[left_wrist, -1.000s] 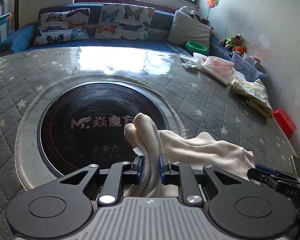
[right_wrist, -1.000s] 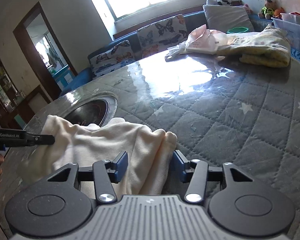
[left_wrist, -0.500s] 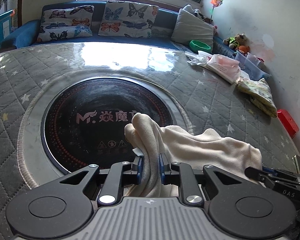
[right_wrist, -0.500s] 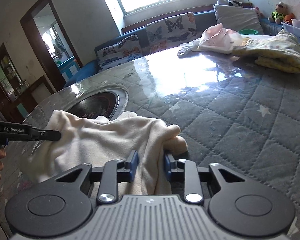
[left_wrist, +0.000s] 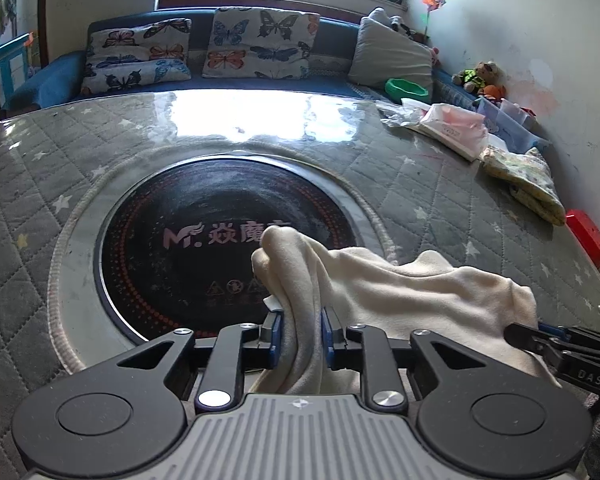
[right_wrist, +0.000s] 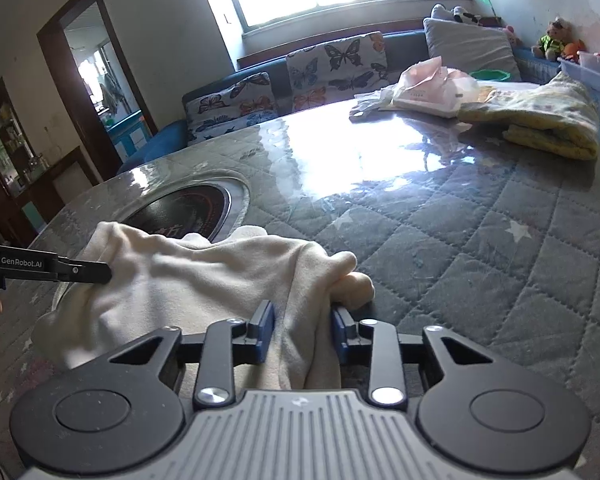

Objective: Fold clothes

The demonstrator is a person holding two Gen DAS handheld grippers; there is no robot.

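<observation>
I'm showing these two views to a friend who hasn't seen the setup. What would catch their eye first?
Probably the cream garment, bunched at the near edge of the quilted grey table, with a fold between the pads of the left gripper and of the right gripper, whose jaws are both easing open. Next, the round black cooktop sunk in the table's middle, then the butterfly cushions on the blue sofa under the window.

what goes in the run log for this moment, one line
task: fold clothes | left gripper: jaws opening, cream garment between them | right gripper: jaws opening, same garment between | garment bunched on quilted table
</observation>
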